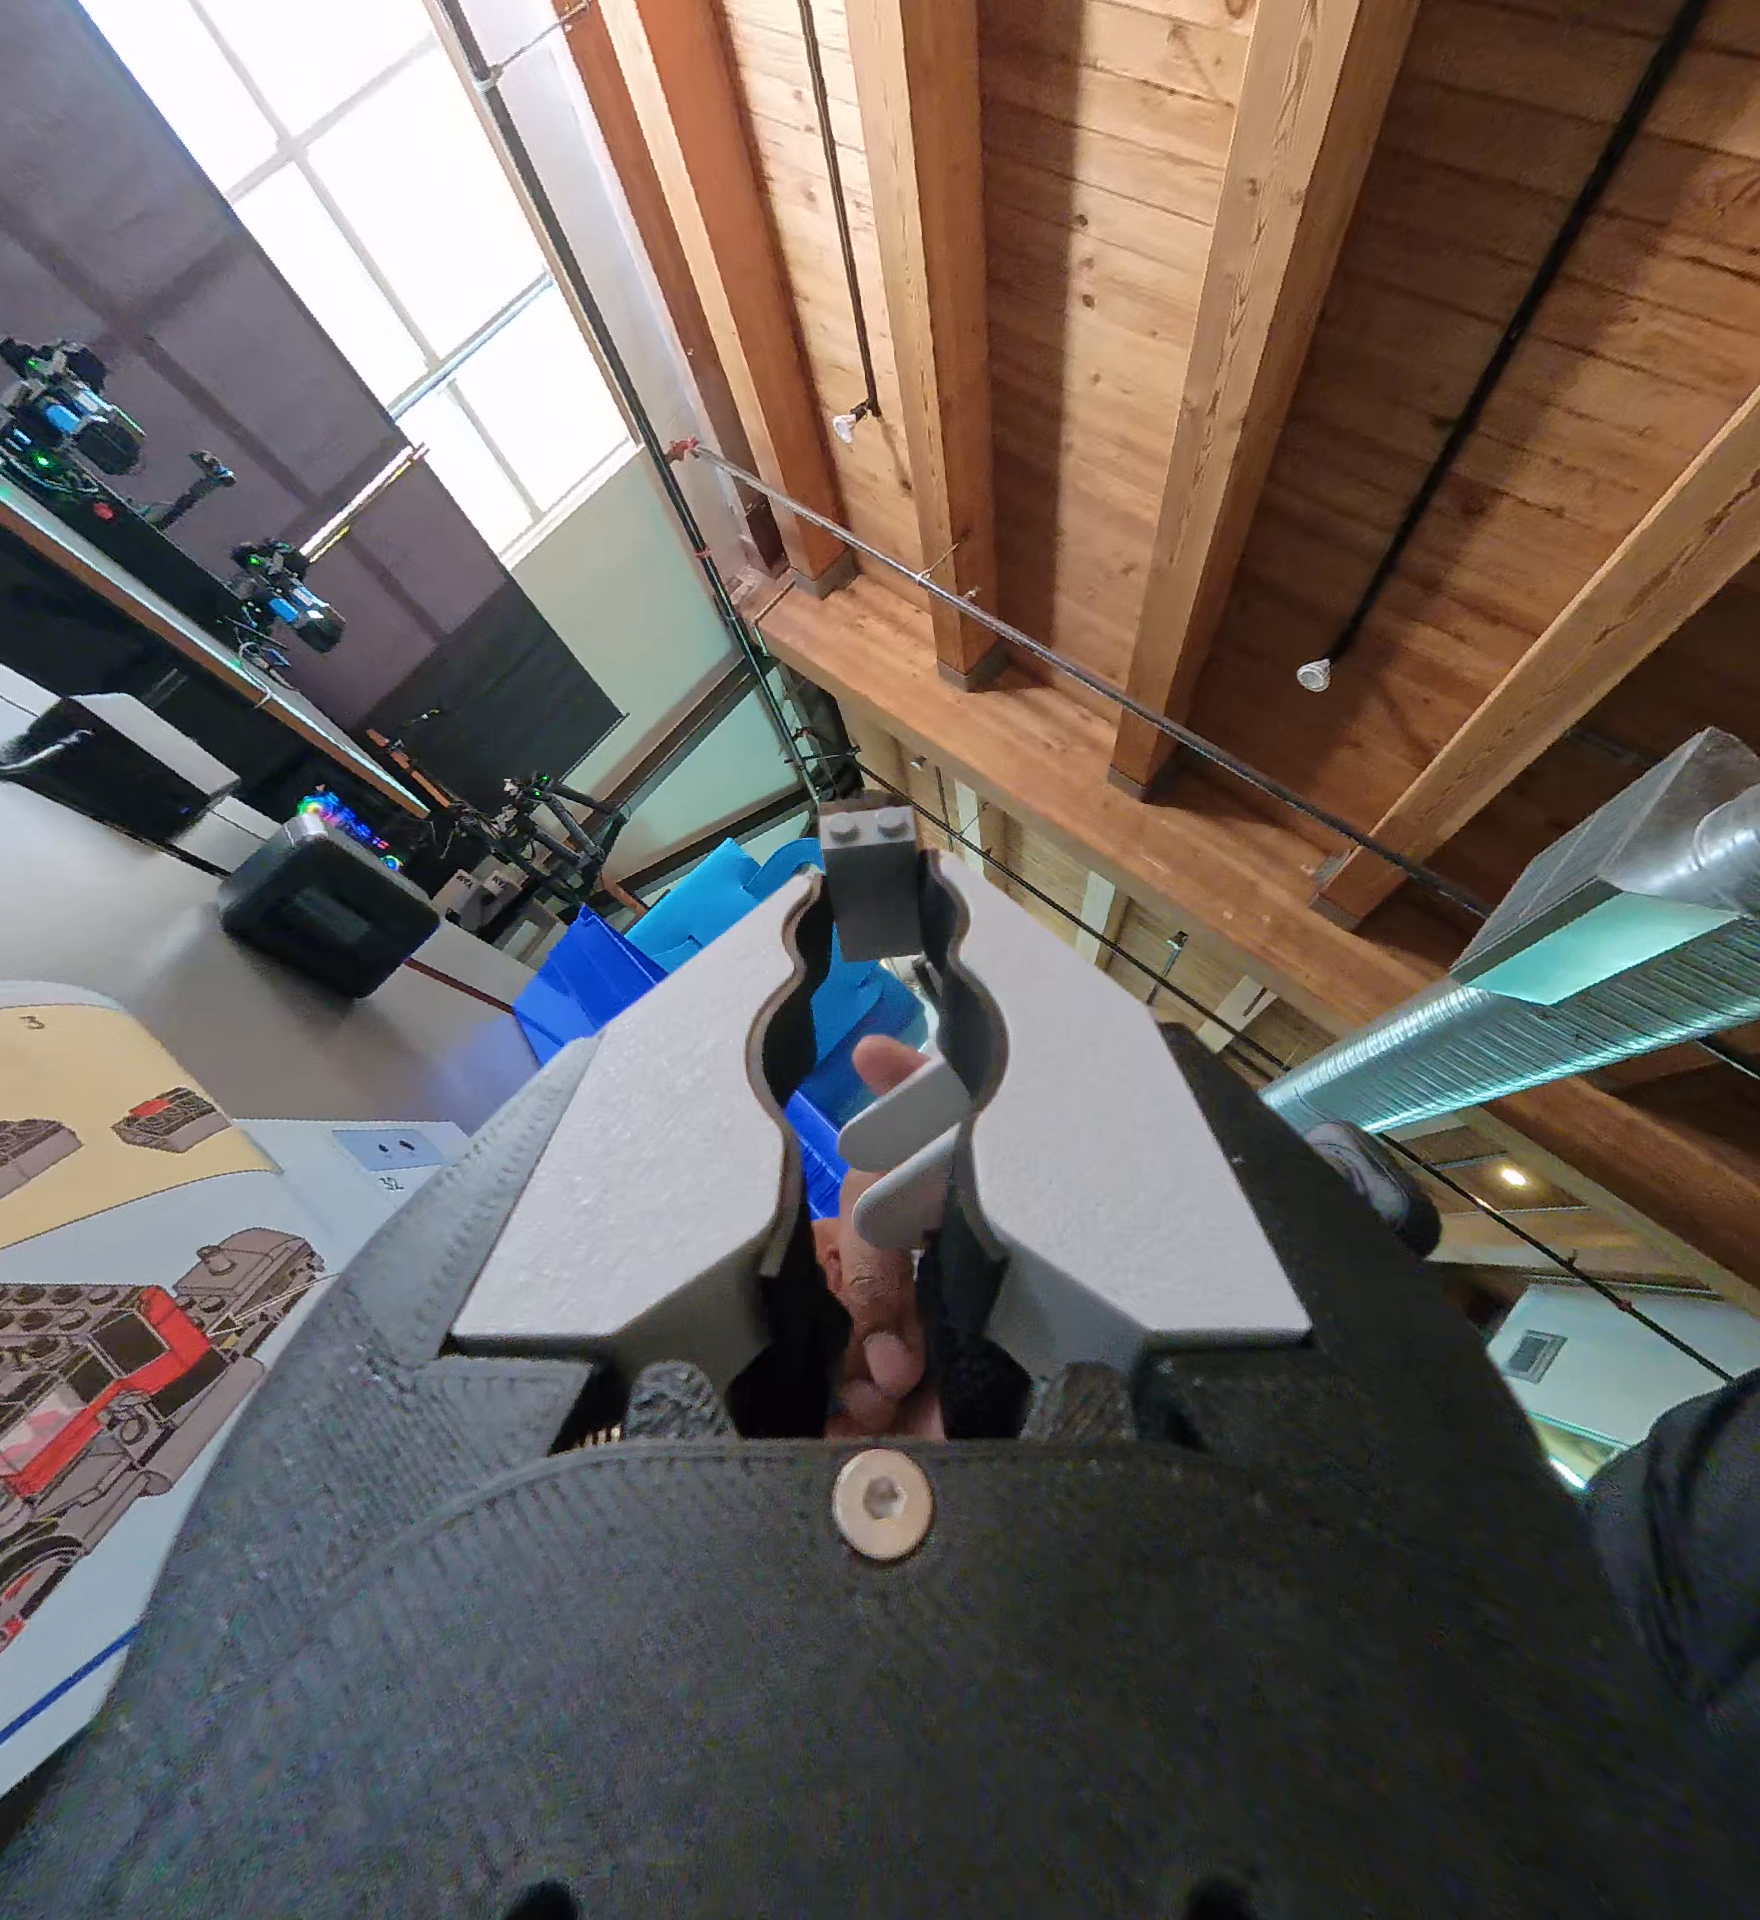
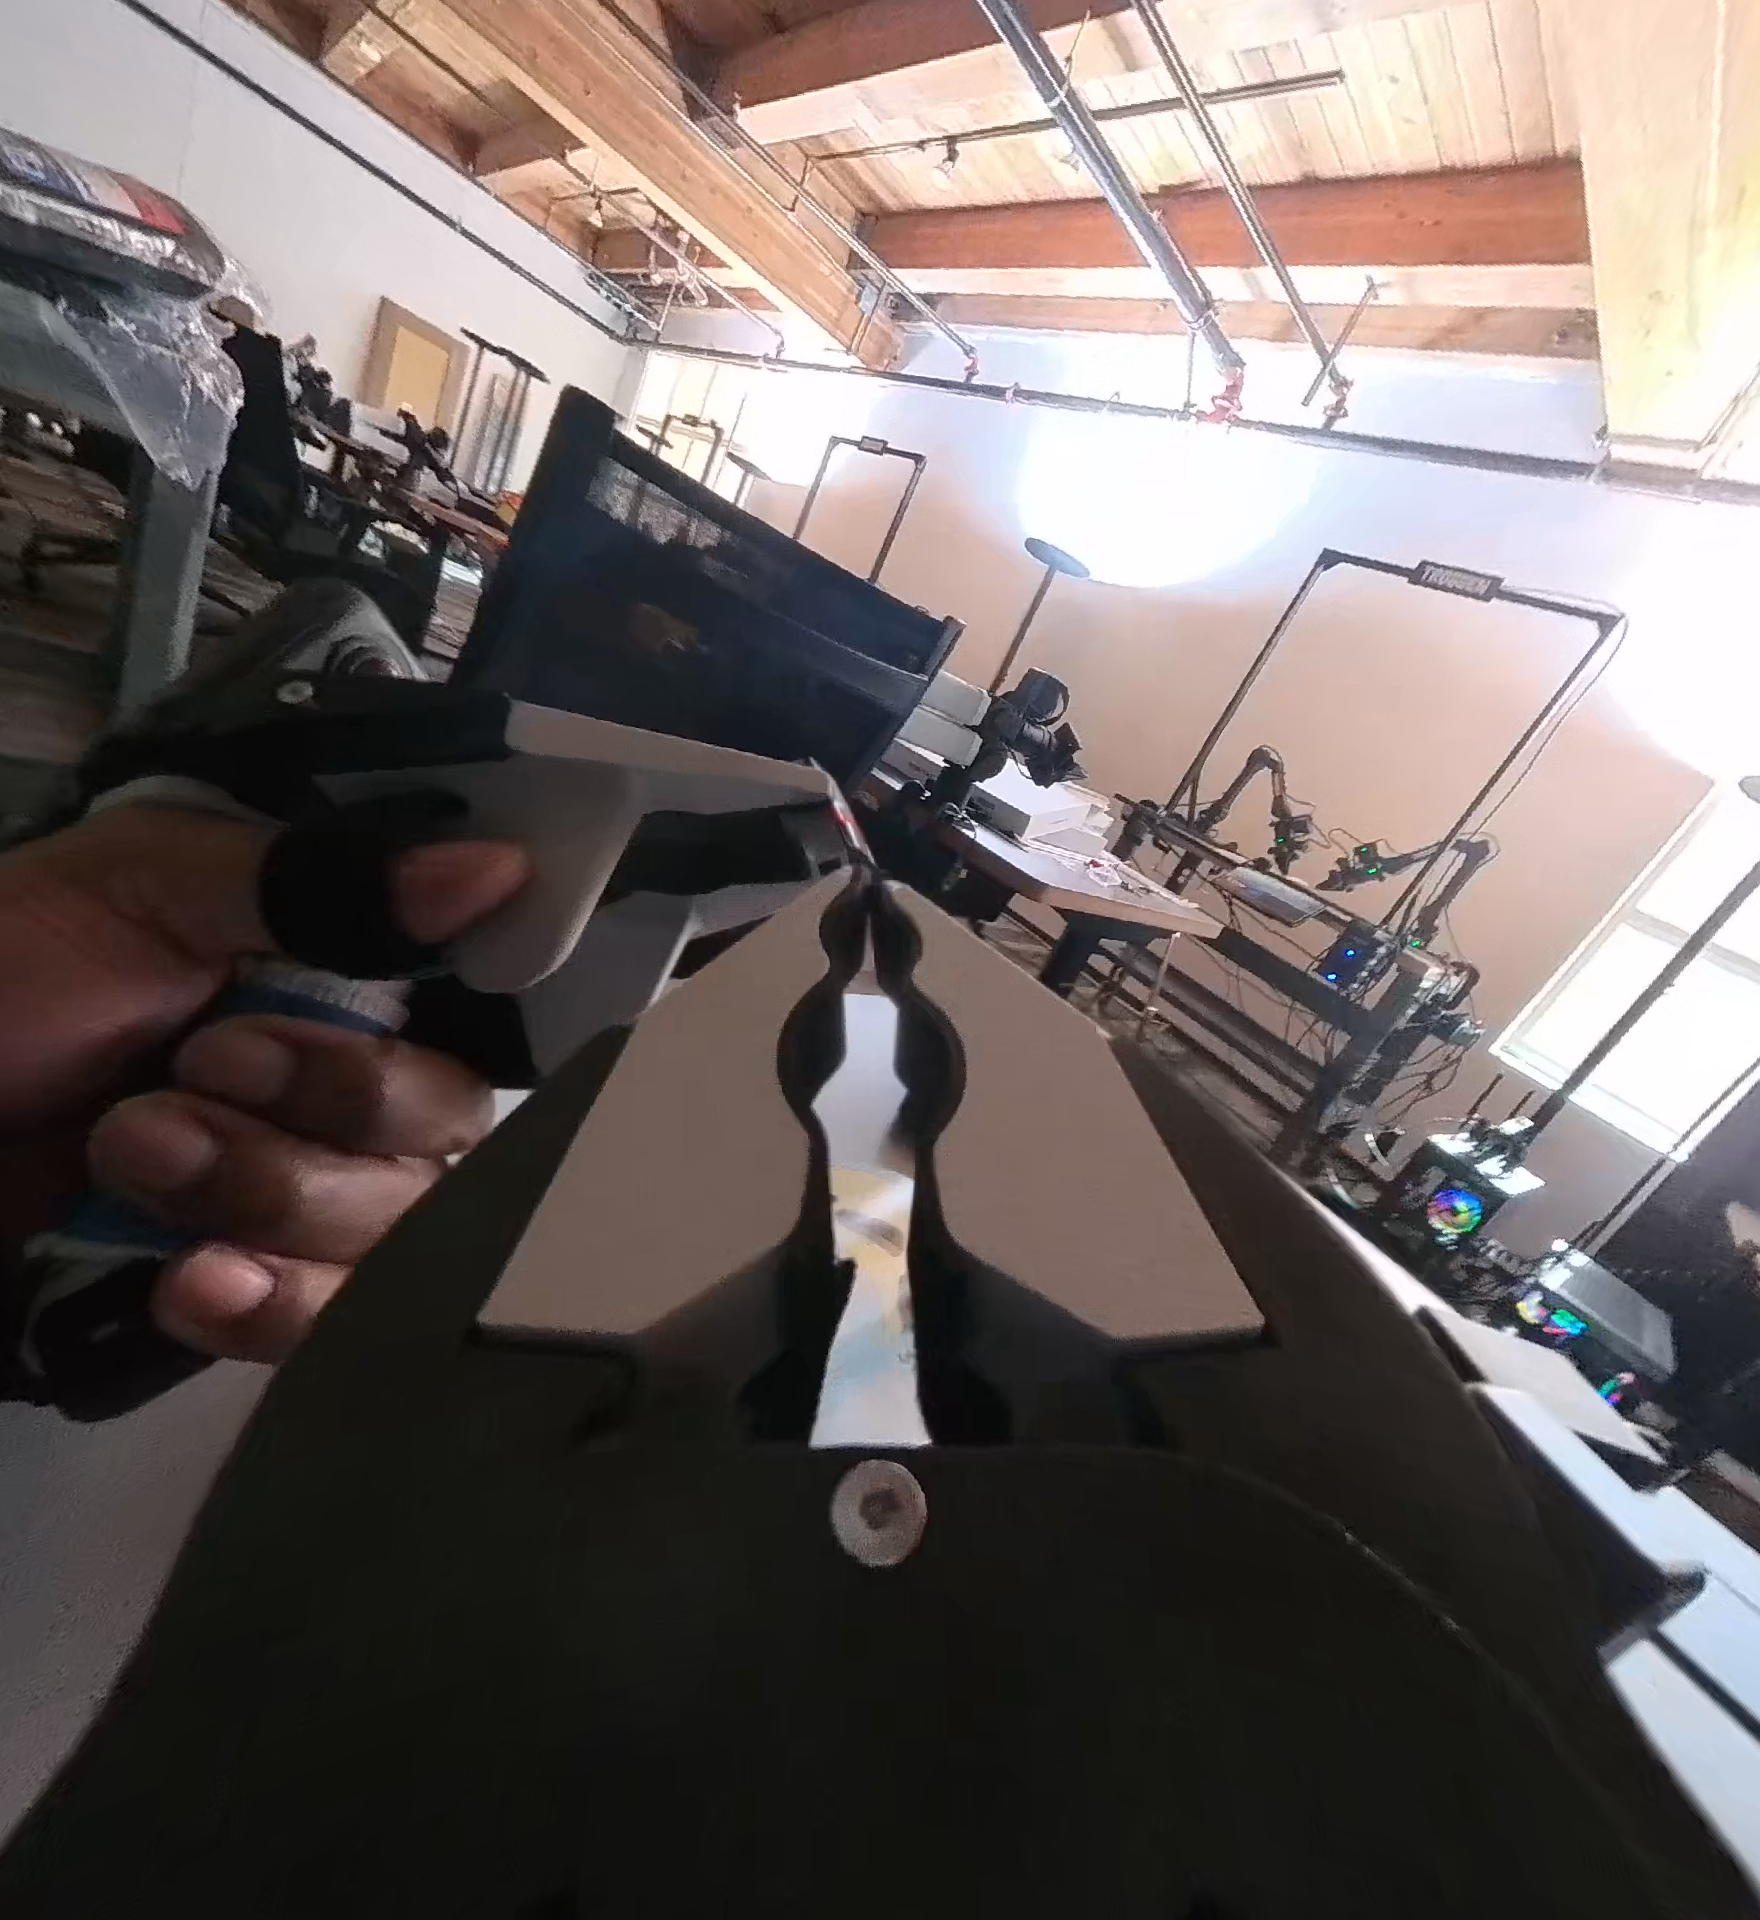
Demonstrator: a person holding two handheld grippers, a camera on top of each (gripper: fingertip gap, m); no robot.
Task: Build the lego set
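My left gripper points up toward the ceiling and is shut on a small grey lego brick with two studs on its top; both pads press its sides. The same gripper shows in the right wrist view, held in a hand, with the dark brick at its tip. My right gripper is shut, its fingertips meeting just below and to the right of that brick. I see nothing between its pads.
An open instruction booklet lies on the grey table at the left. Blue bins and a black box stand behind it. A black mesh chair back stands beyond the grippers. My left and right fingertips are right by each other.
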